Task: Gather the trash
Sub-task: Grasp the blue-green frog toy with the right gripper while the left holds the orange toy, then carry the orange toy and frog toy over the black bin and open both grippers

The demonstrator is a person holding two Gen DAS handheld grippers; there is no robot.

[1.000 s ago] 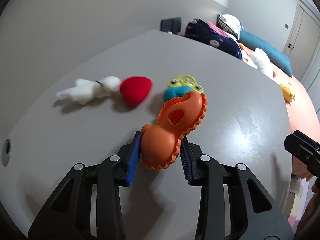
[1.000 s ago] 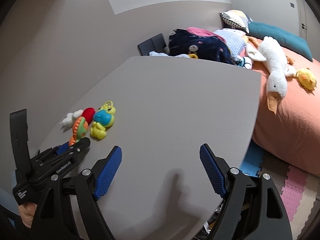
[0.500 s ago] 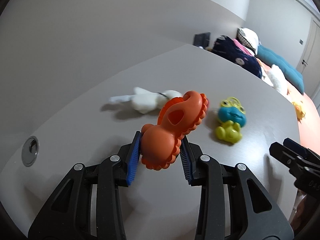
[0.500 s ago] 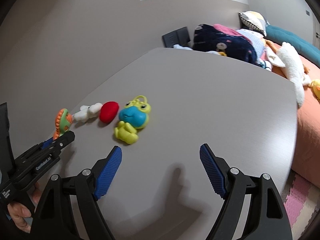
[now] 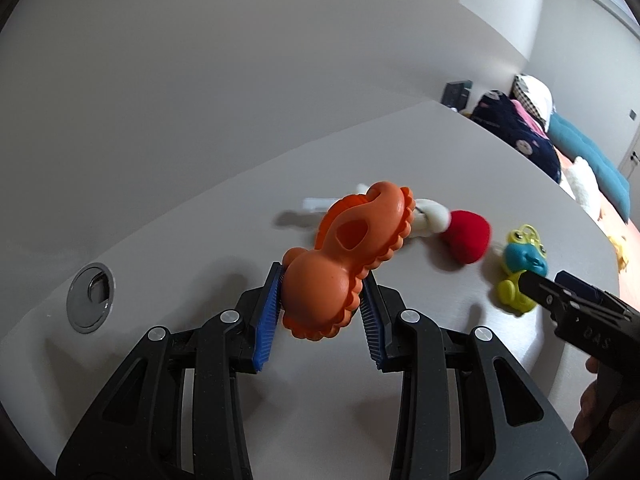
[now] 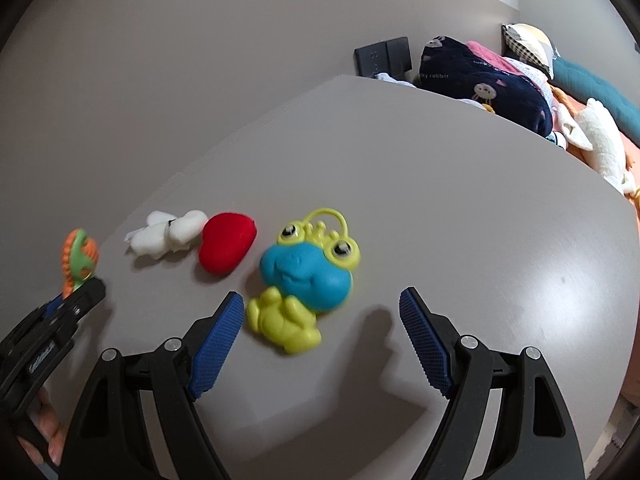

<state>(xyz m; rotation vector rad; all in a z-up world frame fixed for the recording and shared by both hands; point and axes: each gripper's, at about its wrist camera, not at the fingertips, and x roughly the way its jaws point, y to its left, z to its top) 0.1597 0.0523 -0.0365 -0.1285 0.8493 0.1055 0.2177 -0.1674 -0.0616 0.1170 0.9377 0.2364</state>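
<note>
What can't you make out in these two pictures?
- Left wrist view: the orange ridged plastic toy held in the left tool hides most of the white plush toy.
- Left wrist view: the right tool covers part of the blue-and-green plastic frog toy.
- Both views: no bin for the trash shows.

- The right tool [image 6: 322, 338] has come forward over the table [image 6: 460, 200]; the frog toy [image 6: 306, 276], well ahead a second ago, now lies just before its spread fingers.
- The left tool [image 5: 316, 316], carrying the orange toy [image 5: 344, 260], has swung left; a metal grommet [image 5: 90, 298] has entered its view.
</note>
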